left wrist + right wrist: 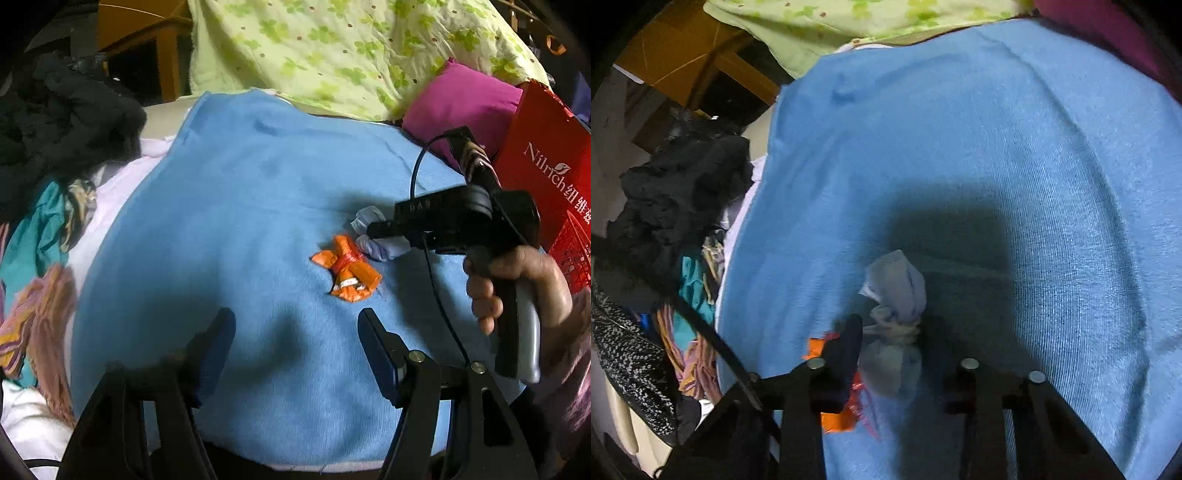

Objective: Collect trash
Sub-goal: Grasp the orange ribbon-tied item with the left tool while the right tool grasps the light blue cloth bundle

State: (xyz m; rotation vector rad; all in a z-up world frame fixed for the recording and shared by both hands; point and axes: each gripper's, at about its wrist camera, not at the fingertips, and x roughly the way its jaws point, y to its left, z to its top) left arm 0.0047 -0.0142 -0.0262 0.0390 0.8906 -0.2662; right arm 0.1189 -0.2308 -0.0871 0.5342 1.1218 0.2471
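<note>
**Right jaws closed on the white wrapper, orange one lying free**

On the blue blanket (240,192), a knotted white wrapper (897,291) sits between the right gripper (905,354)'s jaws, which are clamped on its tied middle. The orange wrapper (347,269) lies just left of it, touching or nearly so, on the blanket. The left gripper (295,332) hovers nearer, its jaws apart and empty, the orange wrapper just beyond their tips. A red bag (546,166) stands at far right.
</note>
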